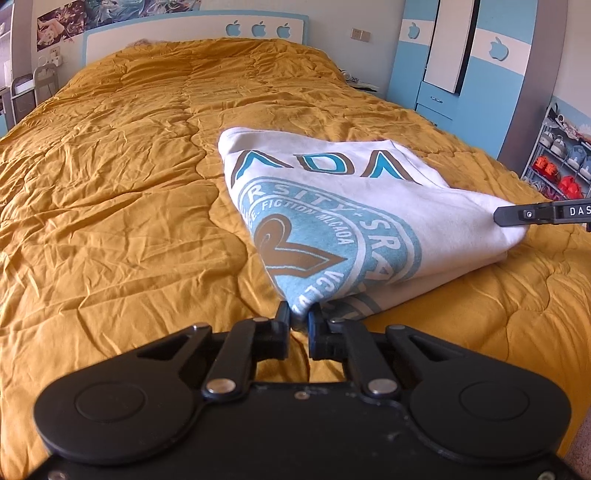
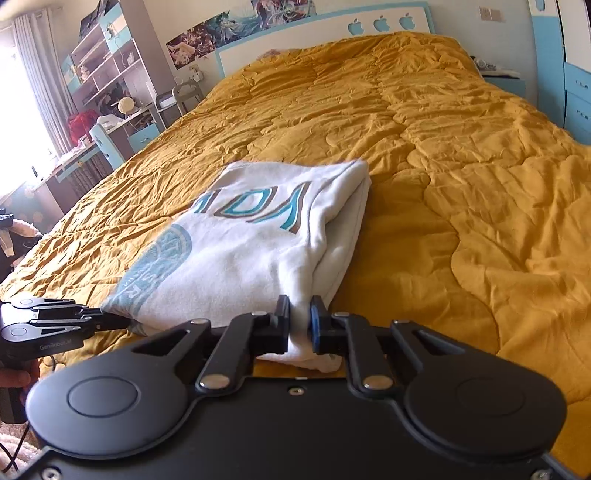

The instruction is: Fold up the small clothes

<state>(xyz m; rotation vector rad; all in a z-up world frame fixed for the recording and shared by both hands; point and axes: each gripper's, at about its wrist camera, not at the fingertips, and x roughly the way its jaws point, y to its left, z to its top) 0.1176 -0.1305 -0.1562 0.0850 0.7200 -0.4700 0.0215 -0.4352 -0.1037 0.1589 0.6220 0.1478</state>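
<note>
A white T-shirt (image 1: 369,199) with a teal and brown print lies folded on the mustard quilt (image 1: 110,184). My left gripper (image 1: 298,314) is shut on the shirt's near left corner, the cloth pinched between its pads. In the right wrist view the same shirt (image 2: 258,240) stretches away from me, and my right gripper (image 2: 300,310) is shut on its near right corner. Each gripper shows in the other's view: the right gripper (image 1: 496,216) at the shirt's right edge, the left gripper (image 2: 125,321) at its left corner. The near edge is raised slightly off the quilt.
The bed's white and blue headboard (image 1: 192,33) is far ahead. A blue wardrobe (image 1: 461,66) and a shoe rack (image 1: 561,162) stand to the right. A desk and shelves (image 2: 103,96) stand to the left. A hand (image 2: 14,376) holds the left gripper's handle.
</note>
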